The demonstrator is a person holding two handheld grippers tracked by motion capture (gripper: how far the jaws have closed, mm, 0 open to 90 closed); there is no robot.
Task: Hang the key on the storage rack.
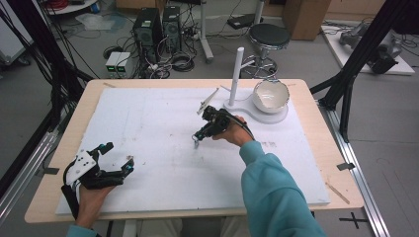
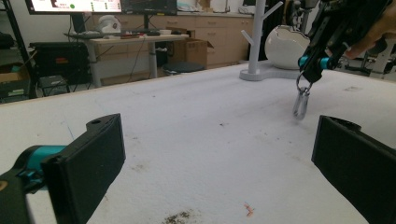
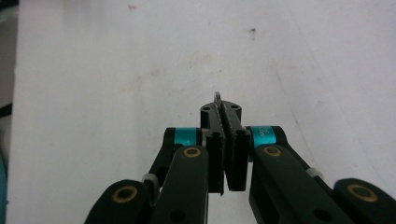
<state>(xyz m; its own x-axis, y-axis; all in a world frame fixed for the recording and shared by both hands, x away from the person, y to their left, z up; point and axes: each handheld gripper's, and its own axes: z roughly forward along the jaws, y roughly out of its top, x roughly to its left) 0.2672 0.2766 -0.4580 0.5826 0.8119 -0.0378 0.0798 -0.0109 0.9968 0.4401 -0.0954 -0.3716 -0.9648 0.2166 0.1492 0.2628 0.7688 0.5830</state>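
covering most of the wooden table (image 1: 59, 163) is a white foam board (image 1: 148, 128), and near its far right corner a white stand (image 1: 237, 79) with a post and side pegs is sitting on its base, a white bowl (image 1: 271, 95) resting on the same base just beside the post. the right gripper (image 1: 197, 139) is hanging over the middle of the board, tilted down, its jaws pressed together on the ring of a small metal keyring (image 2: 301, 100), which is dangling with its lower end at or just above the foam; whether it is touching cannot be told. so the pick-up looks done: the keyring is being held, off or nearly off the board. what seems left, as a guess, is carrying it to the stand and hanging it on a peg or dropping it in the bowl. the left gripper (image 1: 116, 160) is resting near the board's near left corner, jaws spread wide, holding nothing.
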